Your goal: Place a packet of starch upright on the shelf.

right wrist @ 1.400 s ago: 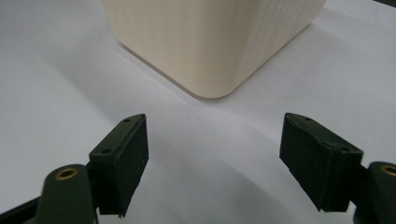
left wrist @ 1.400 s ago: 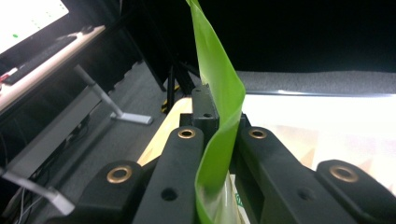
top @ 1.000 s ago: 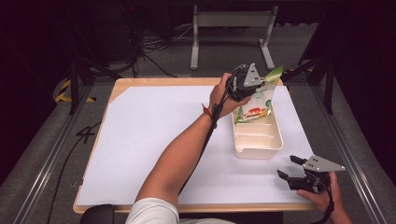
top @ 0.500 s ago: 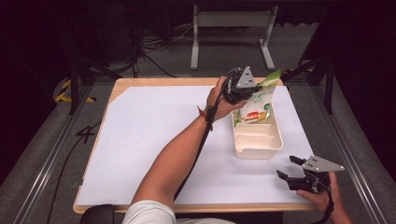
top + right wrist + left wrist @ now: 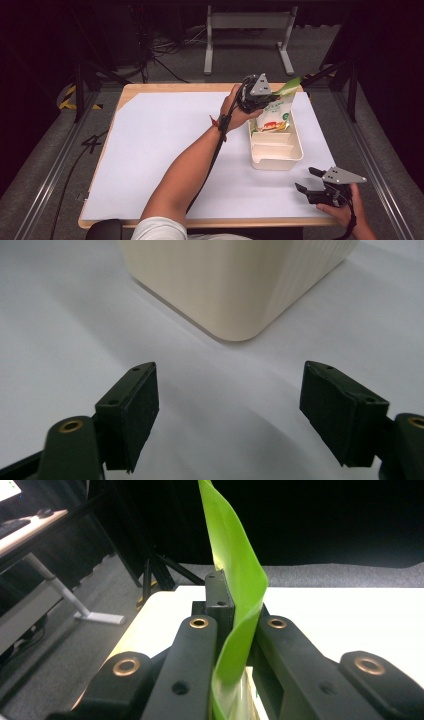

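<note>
Up at the far end of the cream tray (image 5: 276, 160), the left gripper (image 5: 270, 95) pinches the green top edge of a snack pouch (image 5: 274, 116) standing in the tray's far compartment. Near the tray's near corner, the right gripper (image 5: 306, 181) rests with jaws spread wide, holding nothing.

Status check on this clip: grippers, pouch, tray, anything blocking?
Left gripper shut on green pouch top edge, pouch over cream tray far end. Right gripper open, idle near tray corner. Nothing blocking.
</note>
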`<state>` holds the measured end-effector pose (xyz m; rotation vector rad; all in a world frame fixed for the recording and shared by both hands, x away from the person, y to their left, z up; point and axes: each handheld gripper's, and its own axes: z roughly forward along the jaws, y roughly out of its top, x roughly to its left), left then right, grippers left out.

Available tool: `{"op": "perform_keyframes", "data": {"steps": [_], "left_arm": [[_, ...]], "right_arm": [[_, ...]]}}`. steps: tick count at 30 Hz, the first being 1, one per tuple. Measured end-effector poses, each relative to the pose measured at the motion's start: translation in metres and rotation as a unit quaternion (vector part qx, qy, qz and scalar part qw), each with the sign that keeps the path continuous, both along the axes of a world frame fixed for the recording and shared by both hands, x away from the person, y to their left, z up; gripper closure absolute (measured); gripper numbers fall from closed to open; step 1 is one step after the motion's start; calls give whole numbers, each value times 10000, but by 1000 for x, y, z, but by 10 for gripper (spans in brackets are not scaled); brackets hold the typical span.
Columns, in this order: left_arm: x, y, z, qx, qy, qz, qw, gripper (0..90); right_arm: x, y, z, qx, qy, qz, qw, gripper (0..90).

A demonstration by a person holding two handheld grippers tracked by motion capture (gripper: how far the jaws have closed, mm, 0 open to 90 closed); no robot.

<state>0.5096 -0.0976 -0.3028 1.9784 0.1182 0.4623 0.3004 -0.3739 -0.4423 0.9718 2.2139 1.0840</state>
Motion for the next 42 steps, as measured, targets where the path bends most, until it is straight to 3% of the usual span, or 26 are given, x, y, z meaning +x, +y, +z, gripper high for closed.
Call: {"op": "perform_keyframes", "data": {"steps": [4,11,13,14,16,20,22,29,34,36,42], "left_arm": [[-2,7,3,70,-84,-92,9999,890],[-9,9,9,-12,-194,-388,9991,889],[-8,6,9,60,-171,-472,9987,889],[-7,3,8,195,-143,-498,9985,889],[-6,-3,4,346,-195,-372,9985,887],[0,-4,-1,121,34,-425,9990,885],[0,-5,-2,237,-32,-347,9991,885],[-2,-7,-7,426,49,-404,9983,888],[2,-6,-14,449,171,-179,9987,887],[5,-6,-18,386,309,-163,9986,887],[5,-4,-23,377,270,-97,9989,885]], "right_arm": [[0,-2,0,16,-15,-19,10000,234],[1,-1,0,-9,11,-3,10000,233],[0,-1,0,-6,14,-8,10000,233],[0,-1,0,-9,4,-9,10000,233],[0,-1,0,-1,-14,-21,10000,233],[-1,-1,0,11,-31,2,10000,233],[0,-1,1,35,-40,-18,10000,233],[0,1,1,-20,-44,18,10000,233],[0,3,1,-19,-34,20,10000,233],[0,3,1,-25,-33,35,10000,233],[1,2,1,3,-34,22,10000,233]]}}
